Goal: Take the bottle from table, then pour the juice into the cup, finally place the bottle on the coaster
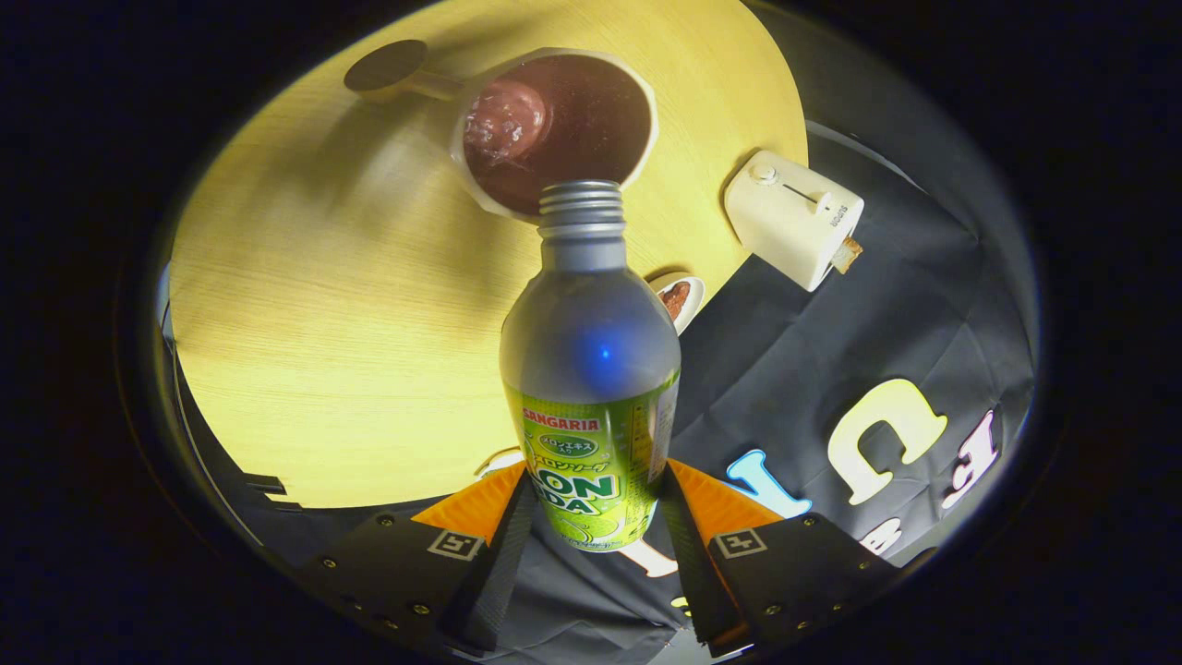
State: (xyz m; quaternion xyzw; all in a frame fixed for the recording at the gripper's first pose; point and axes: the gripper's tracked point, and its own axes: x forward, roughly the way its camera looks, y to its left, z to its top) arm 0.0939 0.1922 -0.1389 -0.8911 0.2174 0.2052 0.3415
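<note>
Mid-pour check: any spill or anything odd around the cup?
No spill visible on the round wooden table. Gripper is shut on the uncapped silver bottle, its mouth over the white cup of dark liquid, which looks already nearly full.

A cream toaster point(794, 220) sits at the edge of the round wooden table point(305, 314), a slice of toast point(848, 253) poking out of it. Just beside it, a small white dish point(681, 299) holds something brown, and black cloth point(831, 351) hangs beyond the table.

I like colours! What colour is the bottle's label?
Green, with a red band on top, on the bottle held in the tongs; gripper view.
</note>
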